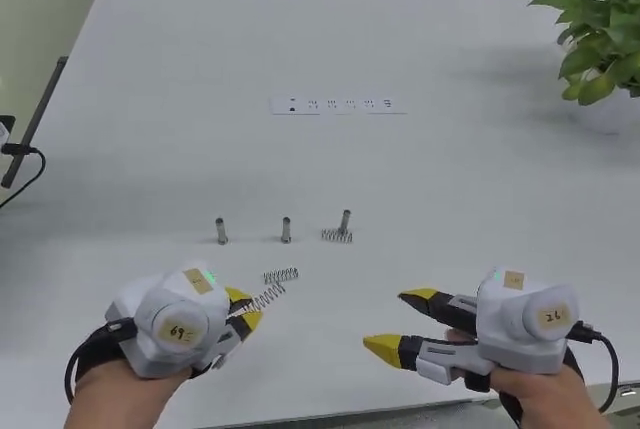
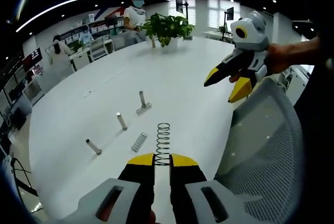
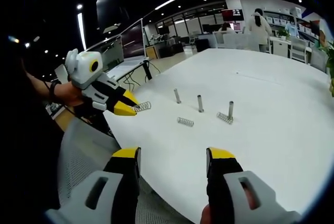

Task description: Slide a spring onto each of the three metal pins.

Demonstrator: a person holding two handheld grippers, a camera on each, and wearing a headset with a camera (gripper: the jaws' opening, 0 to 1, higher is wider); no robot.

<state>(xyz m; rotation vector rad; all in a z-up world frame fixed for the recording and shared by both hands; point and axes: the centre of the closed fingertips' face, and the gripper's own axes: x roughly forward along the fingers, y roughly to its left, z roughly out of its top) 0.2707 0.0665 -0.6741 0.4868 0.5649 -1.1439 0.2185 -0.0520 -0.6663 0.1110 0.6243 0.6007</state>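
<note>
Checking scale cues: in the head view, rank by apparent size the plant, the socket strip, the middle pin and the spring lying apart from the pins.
Largest: plant, though cropped by the frame.
Next: socket strip.
Last, unranked: lone spring and middle pin look about alike, and the spring lies nearer the camera.

I see a wide white table (image 1: 480,189). Three short metal pins stand upright on it in a row: left pin (image 1: 221,231), middle pin (image 1: 286,230), right pin (image 1: 345,221). One spring (image 1: 336,237) lies at the right pin's foot. A second spring (image 1: 281,275) lies loose, nearer me. Farther back are a flat socket strip (image 1: 338,105) and, far right, a potted plant (image 1: 598,39).
</note>
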